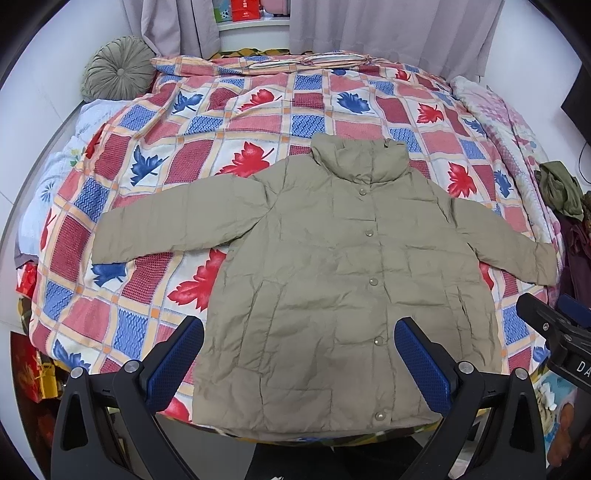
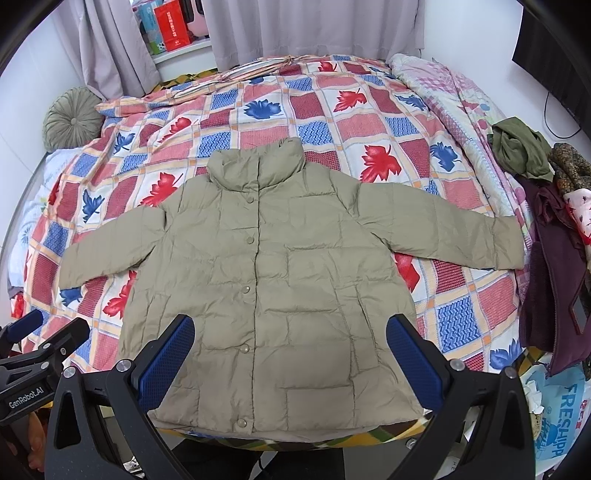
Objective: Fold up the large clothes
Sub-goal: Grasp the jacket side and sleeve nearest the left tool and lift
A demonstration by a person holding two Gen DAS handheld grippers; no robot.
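- Left gripper [image 1: 299,354]: I find its jaws spread wide and grasping nothing; the blue pads [image 1: 173,365] hover above the lower hem area of the jacket [image 1: 332,266], apart from the cloth as far as I can judge.
- Right gripper [image 2: 290,350]: I see its jaws likewise released, empty, held over the jacket's lower front (its body also shows at the right edge of the left wrist view).
- Jacket: a khaki padded garment, lying flat and front-up on the bed, snapped closed down the middle, collar away from me, both sleeves spread out to the sides, hem at the near edge of the bed.
- Bedspread [image 1: 258,122]: a checked cover with red and blue leaves, under the jacket.
- Round cushion [image 1: 114,68]: grey-green, at the far left corner by the curtains [image 1: 388,26].
- Pile of clothes [image 2: 554,229]: dark red and olive items heaped at the right edge of the bed, well apart from the jacket's body, near its right-hand sleeve.
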